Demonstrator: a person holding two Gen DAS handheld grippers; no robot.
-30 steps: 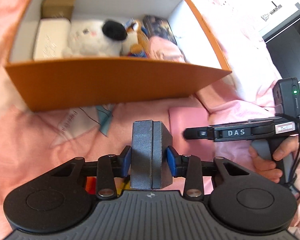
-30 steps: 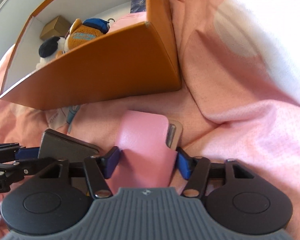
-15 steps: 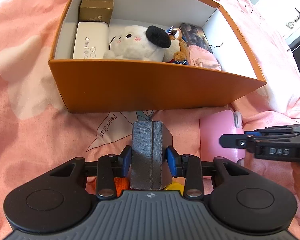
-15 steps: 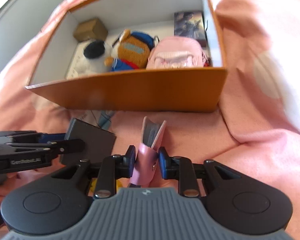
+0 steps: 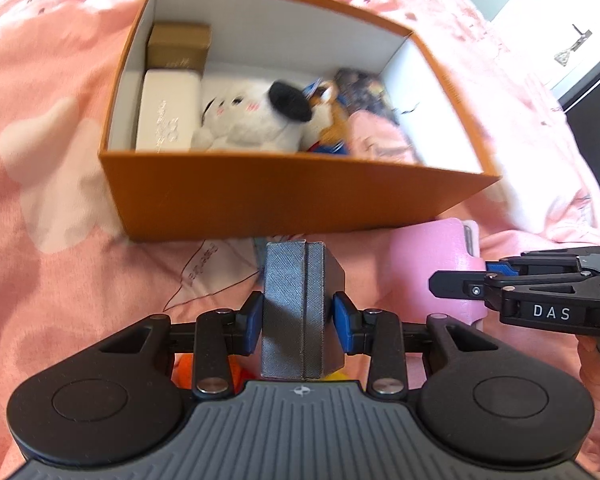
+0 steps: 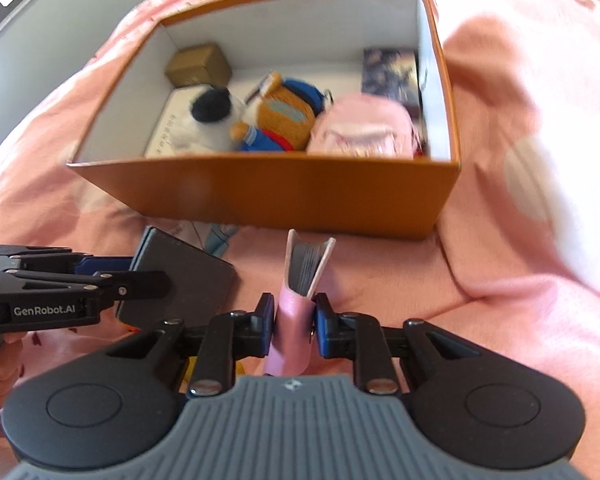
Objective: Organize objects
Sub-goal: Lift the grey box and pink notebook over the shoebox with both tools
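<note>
Since 1 s ago both grippers have lifted and pulled back: box interior was mostly hidden behind the near wall, now both cams look down into the orange box (image 5: 284, 196). R cam: the pink notebook (image 6: 300, 304) lay flat w/ jaws apart around it, now it's up on edge, off the bed, pages fanned at the far end. Left gripper (image 5: 299, 322) jaws clamped on the grey case (image 5: 300, 304), held upright, near side of the box, roughly mid-wall. Right gripper (image 6: 292, 326) jaws clamped on the notebook, just right of the left one, also short of the near wall. Box sits on the pink blanket (image 5: 52, 80). Already inside: gold box (image 5: 179, 46) far-left corner, white case (image 5: 168, 114) along left wall, white plush (image 5: 244, 120) mid, orange plush (image 6: 286, 114) next to it, pink pouch (image 6: 362, 128) right, dark card pack (image 6: 388, 70) far right. Read: both picks done, carry phase, drop not yet started. Free floor looks limited to the far strip behind the plushes, so placing prob needs clearing the near wall then going in edge-on. Paper packet (image 5: 208, 272) on the bed by the near wall is not yet packed.
</note>
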